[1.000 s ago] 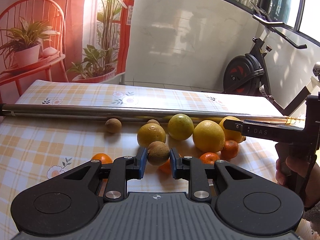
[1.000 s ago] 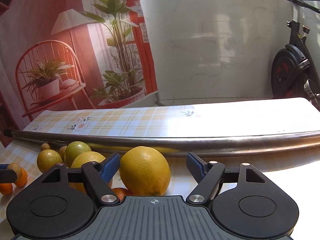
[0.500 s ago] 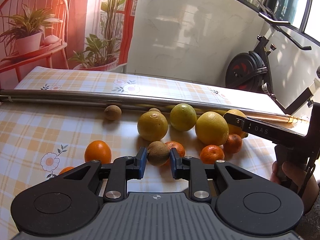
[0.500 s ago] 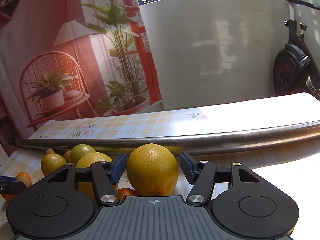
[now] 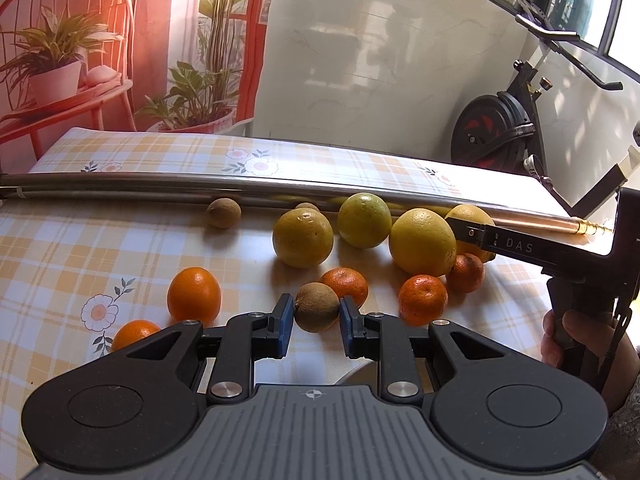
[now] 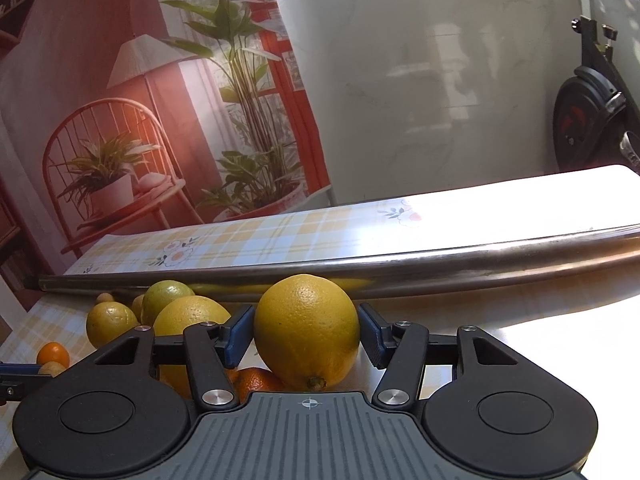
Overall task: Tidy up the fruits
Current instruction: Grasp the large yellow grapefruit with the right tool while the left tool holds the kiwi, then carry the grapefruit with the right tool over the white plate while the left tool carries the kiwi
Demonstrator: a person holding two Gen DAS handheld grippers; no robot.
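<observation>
Left gripper (image 5: 316, 318) clamps one brown kiwi (image 5: 316, 307); right gripper (image 6: 306, 332) clamps one yellow lemon (image 6: 307, 330). Left view, tablecloth (image 5: 80, 240): five tangerines; three large citrus at 12 o'clock.

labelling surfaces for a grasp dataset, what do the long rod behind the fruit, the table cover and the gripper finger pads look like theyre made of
Long rod: looks like polished metal, probably steel; it mirrors the yellow fruit beside it.
Table cover: seemingly glossy plastic or oilcloth with printed check and flowers; it shows sheen and glare.
Finger pads: apparently matte blue rubber or soft plastic on black hard-plastic fingers; the exact kind is unclear.
</observation>
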